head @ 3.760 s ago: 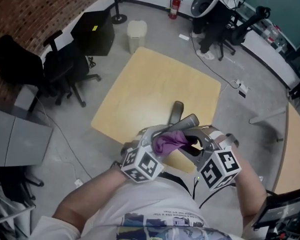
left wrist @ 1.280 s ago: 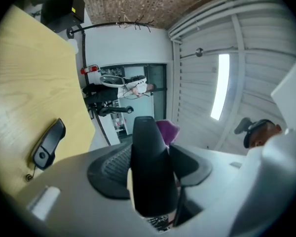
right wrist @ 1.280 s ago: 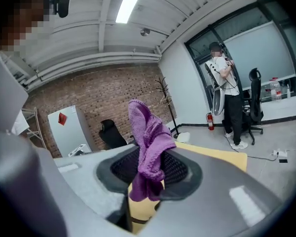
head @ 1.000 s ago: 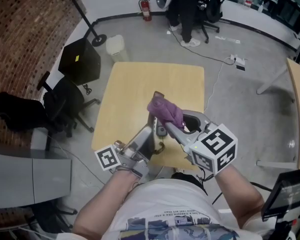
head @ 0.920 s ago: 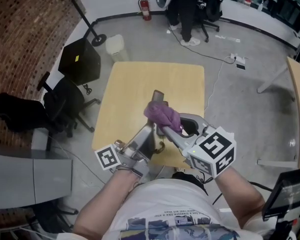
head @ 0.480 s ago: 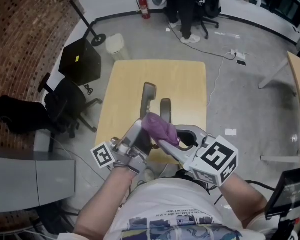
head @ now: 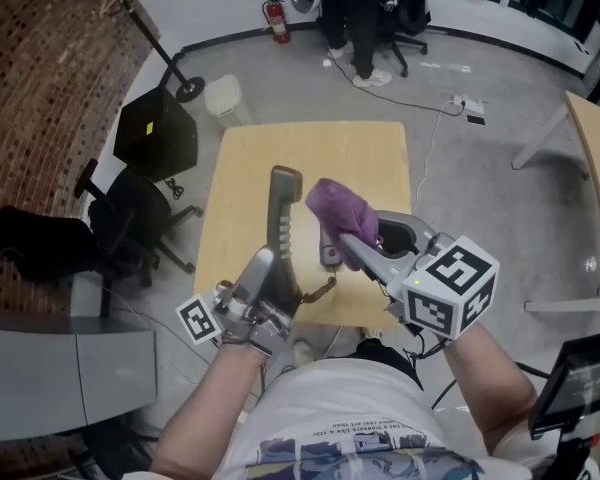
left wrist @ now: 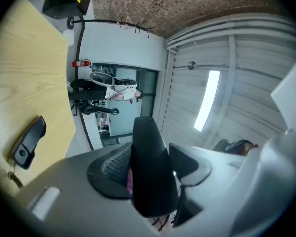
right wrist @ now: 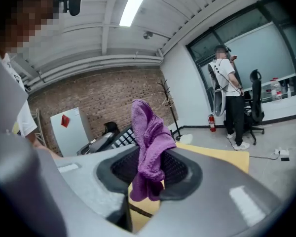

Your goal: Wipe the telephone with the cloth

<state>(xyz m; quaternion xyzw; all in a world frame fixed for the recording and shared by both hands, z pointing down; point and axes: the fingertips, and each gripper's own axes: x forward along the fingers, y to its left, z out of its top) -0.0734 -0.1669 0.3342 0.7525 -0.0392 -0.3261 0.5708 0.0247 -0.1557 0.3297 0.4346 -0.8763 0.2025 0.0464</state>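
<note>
Grey floor and a brick wall surround the pale wooden bench [head: 240, 168], above which the wiping looks well under way but unfinished. The left tool [head: 268, 280] is clenched on the lower end of the black telephone handset [head: 283, 218], holding it upright, clear of the bench. The right tool [head: 358, 246] grips the purple knitted cloth [head: 340, 208], now just beside the handset's upper half. The dark grey telephone base [head: 328, 250] lies on the bench and probably remains to be wiped. Half a second ago the cloth sat lower, against the handset's bottom end near the left tool.
</note>
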